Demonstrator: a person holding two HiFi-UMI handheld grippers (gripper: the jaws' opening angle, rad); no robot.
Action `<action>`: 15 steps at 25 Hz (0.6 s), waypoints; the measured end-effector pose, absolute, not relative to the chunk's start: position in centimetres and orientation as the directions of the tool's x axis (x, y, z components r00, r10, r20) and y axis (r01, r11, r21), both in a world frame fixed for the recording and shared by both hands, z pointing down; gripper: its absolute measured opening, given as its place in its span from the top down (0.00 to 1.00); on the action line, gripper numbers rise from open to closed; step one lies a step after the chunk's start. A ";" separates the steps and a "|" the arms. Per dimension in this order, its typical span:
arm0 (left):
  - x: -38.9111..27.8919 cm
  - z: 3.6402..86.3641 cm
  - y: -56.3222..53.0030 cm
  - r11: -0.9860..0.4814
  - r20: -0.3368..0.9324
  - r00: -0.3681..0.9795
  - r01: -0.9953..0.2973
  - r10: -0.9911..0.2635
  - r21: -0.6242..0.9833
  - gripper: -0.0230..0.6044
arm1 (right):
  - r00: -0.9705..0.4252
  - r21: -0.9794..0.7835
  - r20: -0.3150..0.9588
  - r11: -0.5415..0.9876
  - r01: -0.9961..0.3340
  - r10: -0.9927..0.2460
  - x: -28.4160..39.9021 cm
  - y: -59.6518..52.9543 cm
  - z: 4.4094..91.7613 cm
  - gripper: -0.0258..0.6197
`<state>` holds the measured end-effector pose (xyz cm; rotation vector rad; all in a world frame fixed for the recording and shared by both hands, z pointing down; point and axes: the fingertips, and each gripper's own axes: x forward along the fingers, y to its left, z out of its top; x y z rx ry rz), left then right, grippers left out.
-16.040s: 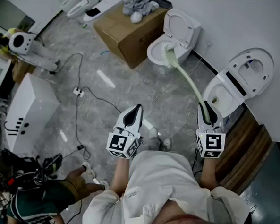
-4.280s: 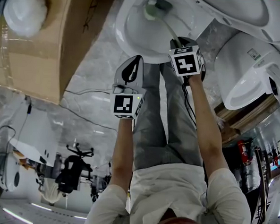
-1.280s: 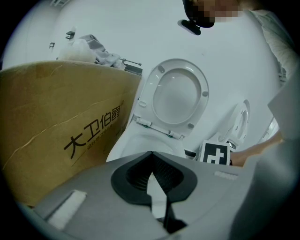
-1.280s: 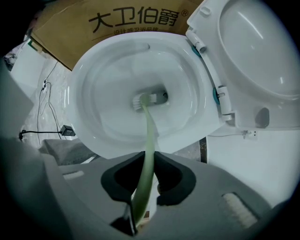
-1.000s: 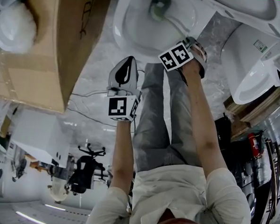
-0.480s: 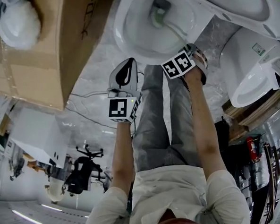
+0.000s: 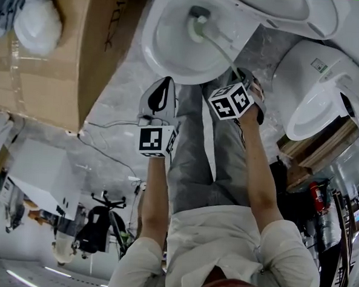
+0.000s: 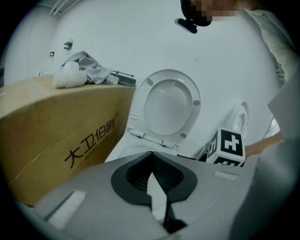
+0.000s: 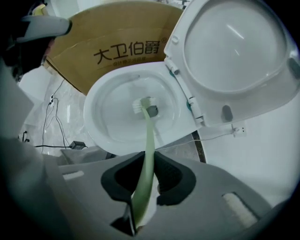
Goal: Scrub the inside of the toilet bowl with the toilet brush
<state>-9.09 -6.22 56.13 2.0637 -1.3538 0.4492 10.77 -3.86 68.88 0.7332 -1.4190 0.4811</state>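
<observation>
Pale green toilet brush [image 9: 148, 140] sits head-down inside the white toilet bowl [image 9: 105, 126], mid-frame. Its long handle slants back toward the bottom edge.

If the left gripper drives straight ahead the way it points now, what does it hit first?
Most likely the toilet bowl. The left gripper, shut and empty, aims at the bowl's white near rim, with the raised lid further behind. Depth is hard to judge.

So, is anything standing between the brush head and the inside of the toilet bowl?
Nothing visible does. The lid is raised, and the brush head is already inside the toilet bowl, near its bottom. The right gripper is shut on the handle.
</observation>
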 end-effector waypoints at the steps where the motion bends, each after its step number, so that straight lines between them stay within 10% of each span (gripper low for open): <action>1: -8.8 55.5 -6.2 -0.281 0.582 0.415 -0.908 -0.699 0.309 0.93 | 0.101 0.167 0.986 0.690 -0.704 -0.135 10.9 -4.0 67.8 0.86; 15: -6.1 43.2 -6.3 -0.287 0.503 0.378 -0.924 -0.777 0.252 0.93 | -0.260 -0.004 0.918 0.649 -0.761 -0.299 8.5 -4.9 50.4 0.86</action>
